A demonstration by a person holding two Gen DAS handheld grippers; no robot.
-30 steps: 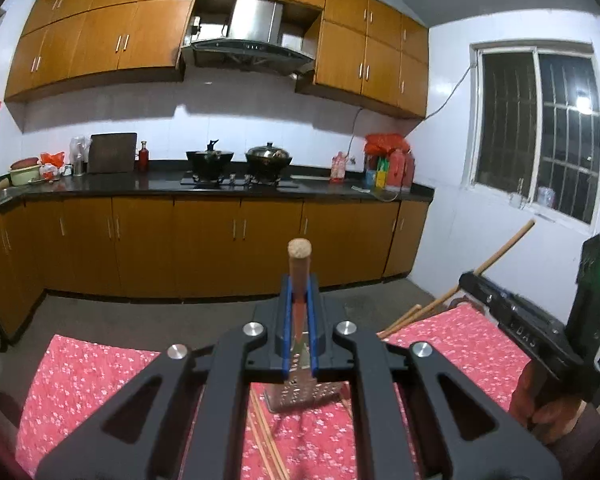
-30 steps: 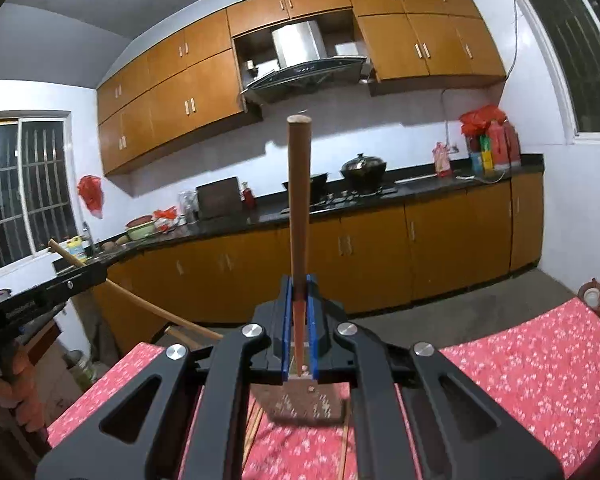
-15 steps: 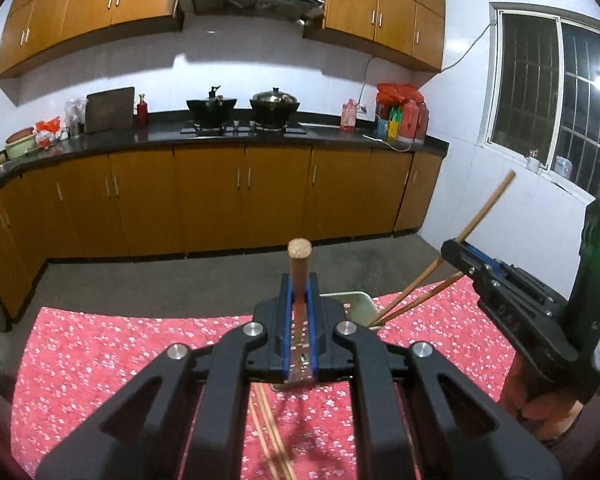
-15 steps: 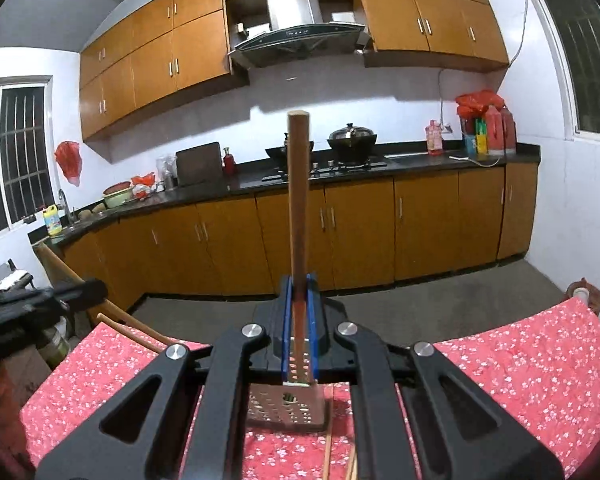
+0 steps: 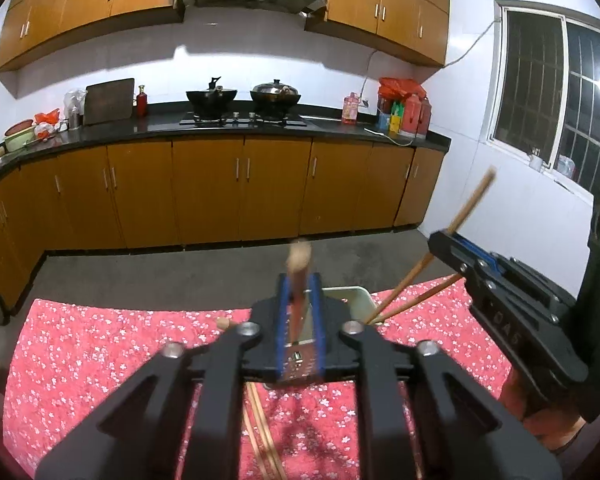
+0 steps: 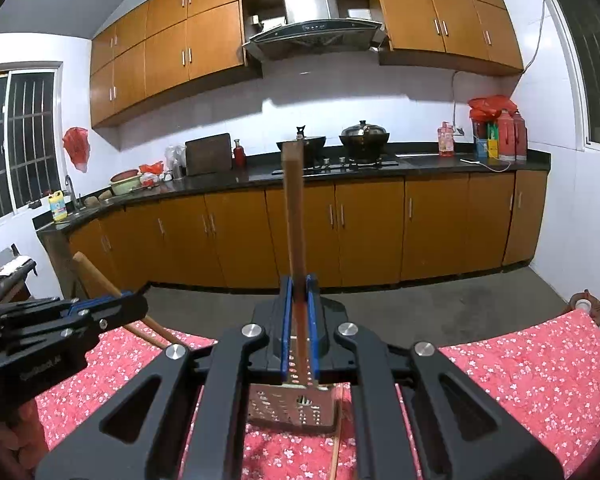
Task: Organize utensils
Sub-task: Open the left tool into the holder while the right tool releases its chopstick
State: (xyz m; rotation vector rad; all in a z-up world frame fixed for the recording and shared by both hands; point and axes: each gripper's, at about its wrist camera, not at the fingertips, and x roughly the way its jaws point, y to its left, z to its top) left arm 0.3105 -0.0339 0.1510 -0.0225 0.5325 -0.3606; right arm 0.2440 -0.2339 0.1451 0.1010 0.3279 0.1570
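My left gripper (image 5: 299,292) is shut on the wooden handle of a metal slotted spatula (image 5: 298,264), held above the red floral tablecloth (image 5: 100,344). My right gripper (image 6: 298,300) is shut on the wooden handle of a second perforated metal spatula (image 6: 292,208), whose blade (image 6: 292,406) hangs below the jaws. In the left wrist view the right gripper (image 5: 452,246) stands at the right with its handle (image 5: 472,204) sticking up. A pale container (image 5: 348,300) sits on the cloth just beyond my left gripper. Wooden chopsticks (image 5: 260,432) lie on the cloth beneath it.
A kitchen counter (image 5: 236,128) with two woks on a stove and wooden cabinets runs along the far wall. A window (image 5: 556,92) is at the right. More wooden sticks (image 5: 416,288) lean out of the container. The left gripper (image 6: 60,328) shows at the left of the right wrist view.
Both grippers have tilted downward and come lower toward the table. The pale container has come into view beyond my left gripper. Both stay shut on their spatulas.
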